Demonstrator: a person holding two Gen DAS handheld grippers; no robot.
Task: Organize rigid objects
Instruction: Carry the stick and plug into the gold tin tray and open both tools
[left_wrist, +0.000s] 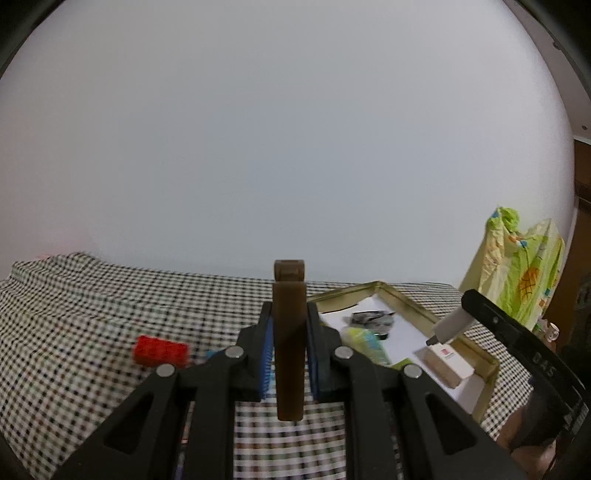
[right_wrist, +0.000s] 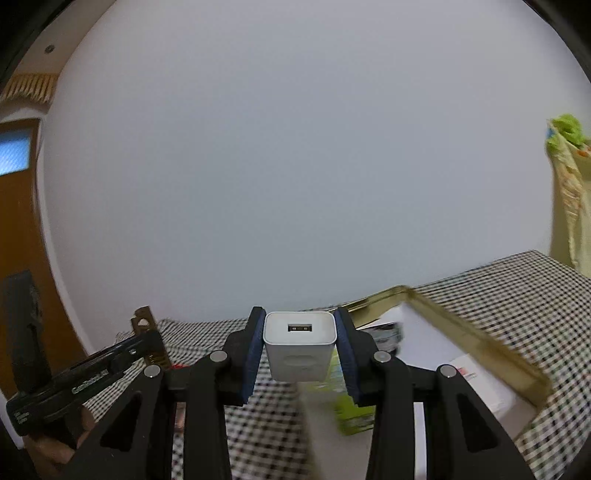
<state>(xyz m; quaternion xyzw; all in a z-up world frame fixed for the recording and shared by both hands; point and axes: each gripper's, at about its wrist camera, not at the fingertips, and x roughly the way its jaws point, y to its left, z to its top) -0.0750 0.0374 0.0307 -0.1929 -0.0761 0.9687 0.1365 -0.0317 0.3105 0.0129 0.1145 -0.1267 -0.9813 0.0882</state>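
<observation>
My left gripper (left_wrist: 290, 345) is shut on a flat brown bar (left_wrist: 290, 317), held upright above the checkered cloth. My right gripper (right_wrist: 300, 349) is shut on a white USB charger (right_wrist: 300, 345), its port facing away from the camera, held above the gold-rimmed tray (right_wrist: 476, 332). In the left wrist view the right gripper (left_wrist: 448, 328) hangs with the charger over the tray (left_wrist: 410, 302), above a small white box (left_wrist: 448, 363). A red brick (left_wrist: 161, 350) lies on the cloth left of my left gripper. The brown bar also shows in the right wrist view (right_wrist: 146, 325).
The tray holds white paper, a grey crumpled item (left_wrist: 371, 320), a green packet (left_wrist: 364, 341) and the white box. A green patterned bag (left_wrist: 517, 266) stands at the far right. A white wall is behind the cloth-covered surface (left_wrist: 92, 306). A brown door (right_wrist: 22, 221) is at left.
</observation>
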